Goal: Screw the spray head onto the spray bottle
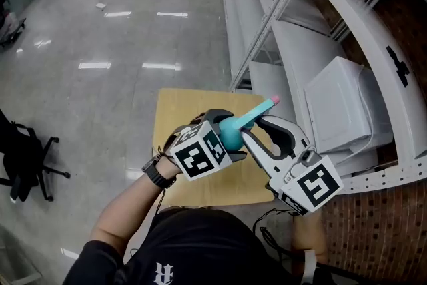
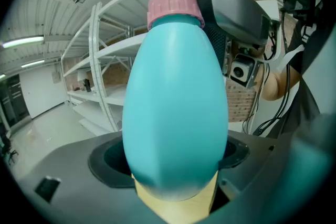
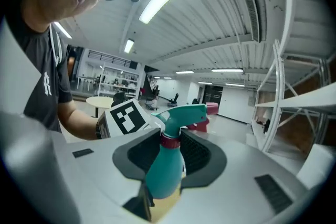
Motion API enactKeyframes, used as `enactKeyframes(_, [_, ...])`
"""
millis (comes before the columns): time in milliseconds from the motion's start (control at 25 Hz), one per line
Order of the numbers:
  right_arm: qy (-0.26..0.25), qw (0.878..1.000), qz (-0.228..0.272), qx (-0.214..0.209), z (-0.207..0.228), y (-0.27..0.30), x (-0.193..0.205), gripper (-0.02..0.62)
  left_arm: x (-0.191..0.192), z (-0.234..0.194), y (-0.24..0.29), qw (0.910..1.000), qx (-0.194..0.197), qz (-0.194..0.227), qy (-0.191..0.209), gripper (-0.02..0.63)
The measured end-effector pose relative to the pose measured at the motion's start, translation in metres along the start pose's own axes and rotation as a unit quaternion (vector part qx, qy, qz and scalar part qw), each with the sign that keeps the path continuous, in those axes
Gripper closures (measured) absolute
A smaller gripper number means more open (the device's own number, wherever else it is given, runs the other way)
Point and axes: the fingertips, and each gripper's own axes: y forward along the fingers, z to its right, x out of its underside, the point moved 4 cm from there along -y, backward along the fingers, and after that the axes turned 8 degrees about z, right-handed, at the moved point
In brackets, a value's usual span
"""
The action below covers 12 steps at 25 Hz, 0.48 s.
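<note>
A teal spray bottle [image 1: 230,135] is held up over the wooden table [image 1: 180,110] between both grippers. Its teal spray head [image 1: 253,115] with a pink nozzle tip [image 1: 273,101] sits on the neck, pointing up and right. My left gripper [image 1: 223,143] is shut on the bottle's body [image 2: 176,102], which fills the left gripper view below the pink collar [image 2: 175,6]. My right gripper [image 1: 248,137] comes in from the right. In the right gripper view its pads [image 3: 195,153] flank and touch the pink collar [image 3: 169,140] under the spray head [image 3: 184,114].
White metal shelving [image 1: 293,50] runs along the right, with a white box [image 1: 337,103] on it and a brick wall behind. A black office chair [image 1: 30,163] stands on the grey floor at left. The small table lies below the grippers.
</note>
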Motion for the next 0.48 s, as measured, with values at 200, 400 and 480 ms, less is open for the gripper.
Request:
enactKeyframes(200, [0.046, 0.996, 0.0, 0.07, 0.007, 0.006, 0.006, 0.476, 0.002, -0.009, 0.006, 0.9988, -0.036, -0.005, -0.033, 0.181])
enactKeyframes(400, [0.07, 0.985, 0.016, 0.157, 0.006, 0.009, 0.014, 0.474, 0.006, -0.009, 0.014, 0.997, -0.038, -0.013, -0.066, 0.181])
enactKeyframes(480, [0.074, 0.983, 0.018, 0.166, 0.003, 0.009, 0.013, 0.474, 0.007, -0.011, 0.014, 0.9967, -0.036, -0.012, -0.072, 0.181])
